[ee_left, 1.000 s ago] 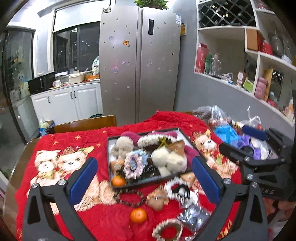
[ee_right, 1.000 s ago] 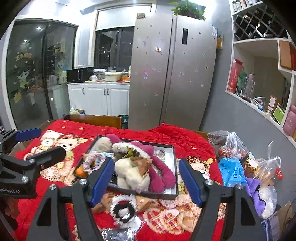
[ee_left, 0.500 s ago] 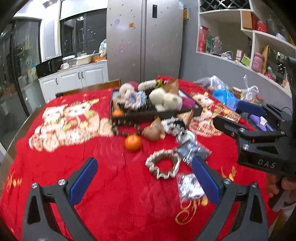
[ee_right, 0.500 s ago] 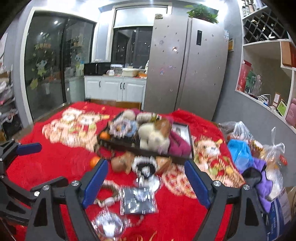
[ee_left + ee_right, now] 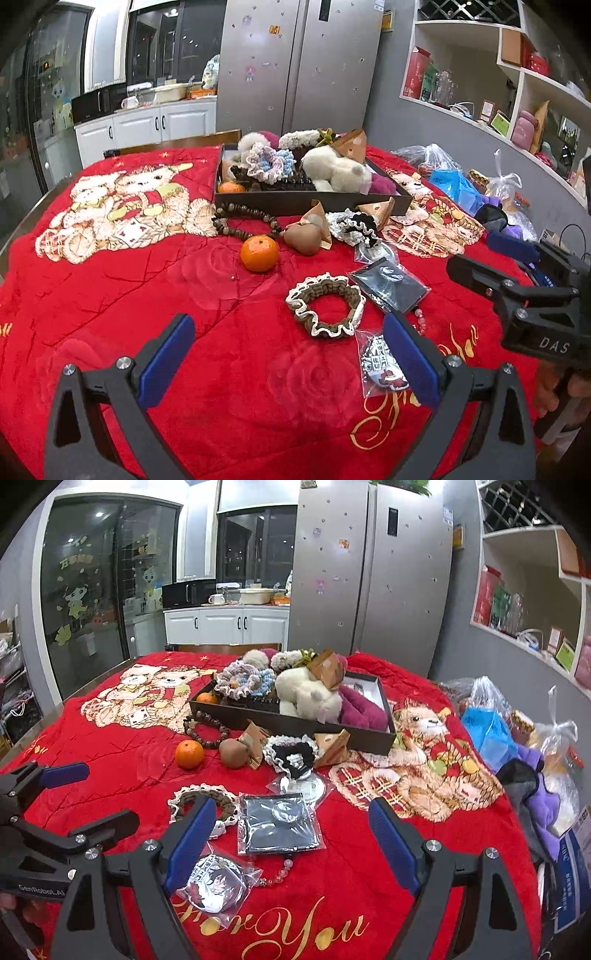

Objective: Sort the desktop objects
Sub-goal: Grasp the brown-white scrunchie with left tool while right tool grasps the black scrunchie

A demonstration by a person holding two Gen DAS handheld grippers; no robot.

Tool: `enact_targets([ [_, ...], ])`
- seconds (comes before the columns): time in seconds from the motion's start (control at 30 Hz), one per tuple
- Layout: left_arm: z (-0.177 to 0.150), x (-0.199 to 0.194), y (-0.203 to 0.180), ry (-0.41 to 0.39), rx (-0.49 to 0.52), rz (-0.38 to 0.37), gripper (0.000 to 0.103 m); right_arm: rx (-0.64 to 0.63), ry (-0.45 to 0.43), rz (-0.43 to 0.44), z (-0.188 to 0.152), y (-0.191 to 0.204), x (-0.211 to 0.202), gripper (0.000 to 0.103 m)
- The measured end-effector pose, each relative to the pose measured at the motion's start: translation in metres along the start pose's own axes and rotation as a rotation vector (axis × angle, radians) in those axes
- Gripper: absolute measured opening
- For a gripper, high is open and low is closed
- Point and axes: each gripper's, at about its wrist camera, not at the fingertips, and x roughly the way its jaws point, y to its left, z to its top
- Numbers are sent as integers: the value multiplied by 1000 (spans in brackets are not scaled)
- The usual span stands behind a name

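left gripper (image 5: 288, 354): fingers spread wide, nothing between them, held above the red blanket (image 5: 110, 295) near its front edge
right gripper (image 5: 291, 834): fingers wide apart too, nothing held, over the front-right part of the blanket
tray (image 5: 295, 201): dark, at the far middle of the blanket, piled with a white plush toy (image 5: 336, 171), a pastel scrunchie (image 5: 269, 164), a small orange at its front-left corner
loose orange (image 5: 259, 253): on the blanket in front of the tray, just beside the bead bracelet (image 5: 243, 218)
brown pear-shaped item (image 5: 304, 238): right of the loose orange, near it
black-and-white scrunchie (image 5: 354, 225): just in front of the tray's right half
beige scrunchie (image 5: 325, 310): flat on the blanket, between the left gripper's fingers in the left wrist view
dark packet (image 5: 279, 823): right of the beige scrunchie, touching it
badge in clear bag (image 5: 216, 880): closest to the front, partly under the right gripper's left finger
plastic bags (image 5: 517, 731): heaped at the right edge of the table
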Motion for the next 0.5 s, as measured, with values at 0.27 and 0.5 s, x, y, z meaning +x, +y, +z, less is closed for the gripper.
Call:
enact_targets([
  [0.27, 3, 19, 4, 14, -18, -32, 103, 27, 34, 40, 3, -5, 17, 87],
  [0.5, 4, 44, 2, 52, -8, -60, 103, 1, 49, 49, 10, 0, 38, 87],
])
